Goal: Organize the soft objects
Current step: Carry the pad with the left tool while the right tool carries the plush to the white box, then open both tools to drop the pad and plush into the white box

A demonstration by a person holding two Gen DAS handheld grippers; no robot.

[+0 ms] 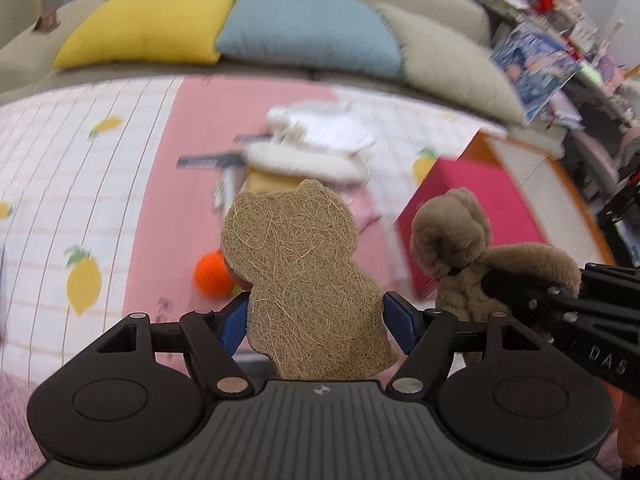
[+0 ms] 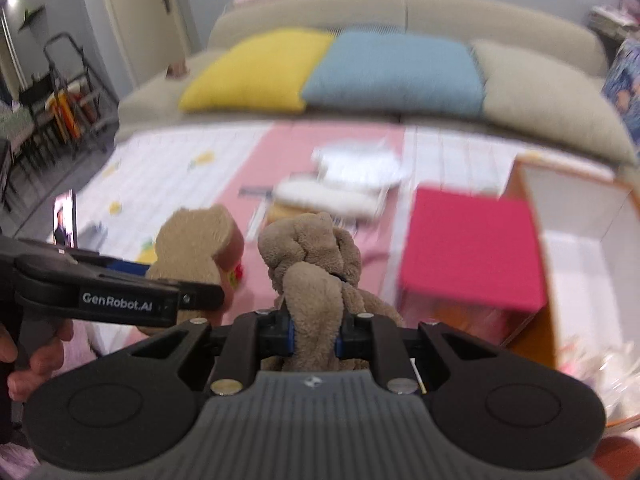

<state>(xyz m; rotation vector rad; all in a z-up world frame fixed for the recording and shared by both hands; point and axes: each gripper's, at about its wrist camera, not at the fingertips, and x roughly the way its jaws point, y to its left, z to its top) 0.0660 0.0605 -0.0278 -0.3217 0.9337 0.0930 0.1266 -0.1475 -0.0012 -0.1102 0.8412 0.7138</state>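
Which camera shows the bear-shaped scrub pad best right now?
Left wrist: the bear-shaped scrub pad fills the centre, sharp, clamped in the left gripper. Right wrist shows it only side-on at left, partly behind that gripper.

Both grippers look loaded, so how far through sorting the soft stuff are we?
Nothing visibly stowed yet. In hand: left gripper clamps the bear-shaped sponge; right gripper clamps the brown plush toy. Left: the orange pom-pom and white fluffy items on the mat.

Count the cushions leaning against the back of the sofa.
3, in a row: a yellow cushion on the left, a blue cushion in the middle, a beige cushion on the right. None look hidden.
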